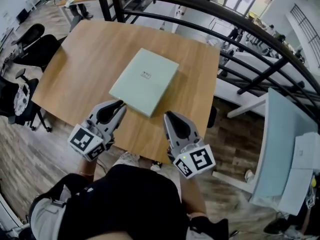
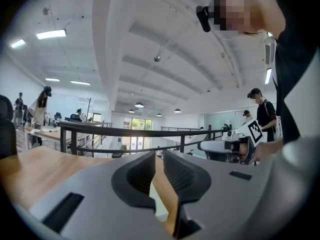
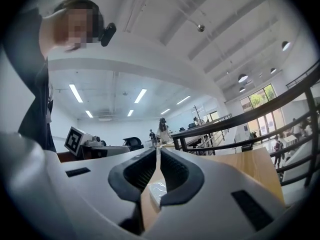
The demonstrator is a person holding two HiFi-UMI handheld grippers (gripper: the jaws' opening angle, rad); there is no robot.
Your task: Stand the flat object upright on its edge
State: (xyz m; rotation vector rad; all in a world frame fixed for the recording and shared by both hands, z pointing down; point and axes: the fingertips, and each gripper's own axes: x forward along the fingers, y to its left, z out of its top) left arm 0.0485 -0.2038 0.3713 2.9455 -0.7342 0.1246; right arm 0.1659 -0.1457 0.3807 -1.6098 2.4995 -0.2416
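1. The flat object (image 1: pixel 144 81) lies flat on the surface (image 1: pixel 85 49), toward its right side and near edge.
2. The left tongs (image 1: pixel 121 105) are just beside the object's near-left edge, above the surface.
3. The right tongs (image 1: pixel 168 116) are just right of the object's nearest corner, which lies between the two tongs.
4. A railing (image 1: pixel 235 21) runs behind and to the right of the surface.
5. Chairs (image 1: pixel 35 44) stand to its left.

The flat pale green square box (image 1: pixel 144 80) looks smooth and matt, and the light brown wooden table (image 1: pixel 75 69) has a smooth top.
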